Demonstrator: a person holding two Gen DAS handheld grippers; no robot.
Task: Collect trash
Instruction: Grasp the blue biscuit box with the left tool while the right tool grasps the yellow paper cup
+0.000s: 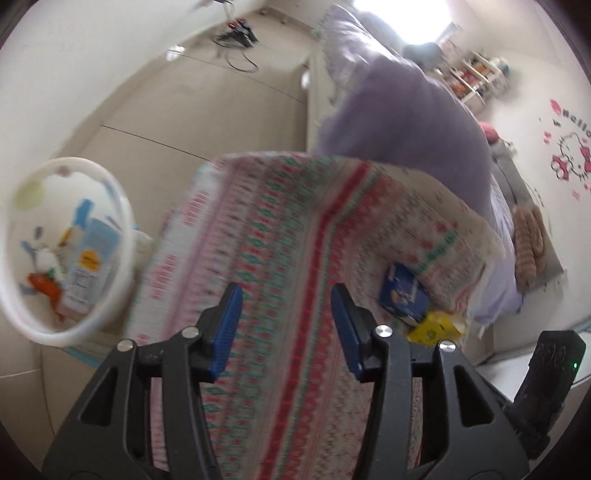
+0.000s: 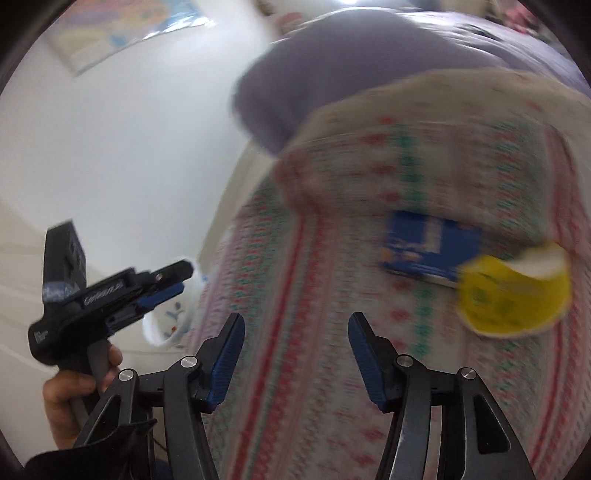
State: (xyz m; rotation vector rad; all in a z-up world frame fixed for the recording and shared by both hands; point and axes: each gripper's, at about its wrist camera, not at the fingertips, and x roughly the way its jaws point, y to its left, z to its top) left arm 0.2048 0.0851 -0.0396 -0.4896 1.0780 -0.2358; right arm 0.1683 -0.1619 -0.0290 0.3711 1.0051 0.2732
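My left gripper (image 1: 286,291) hangs open over a bed with a red and green patterned cover (image 1: 295,229), nothing between its blue pads. A blue snack packet (image 1: 402,291) and a yellow carton (image 1: 436,326) lie on the cover to its right. On the floor at the left stands a white bin (image 1: 79,161) holding a pale blue packet (image 1: 88,266) and an orange wrapper (image 1: 44,286). My right gripper (image 2: 297,319) is open and empty too, with the blue packet (image 2: 428,247) and yellow carton (image 2: 513,295) ahead to its right. The left gripper (image 2: 183,278) shows at the left, held in a hand.
A purple duvet (image 1: 406,110) is heaped on the bed beyond the patterned cover. Tiled floor (image 1: 184,110) lies left of the bed, with a power strip and cables (image 1: 236,31) by the far wall. A shelf (image 1: 476,74) stands at the back right. The bin's edge (image 2: 173,325) peeks beside the bed.
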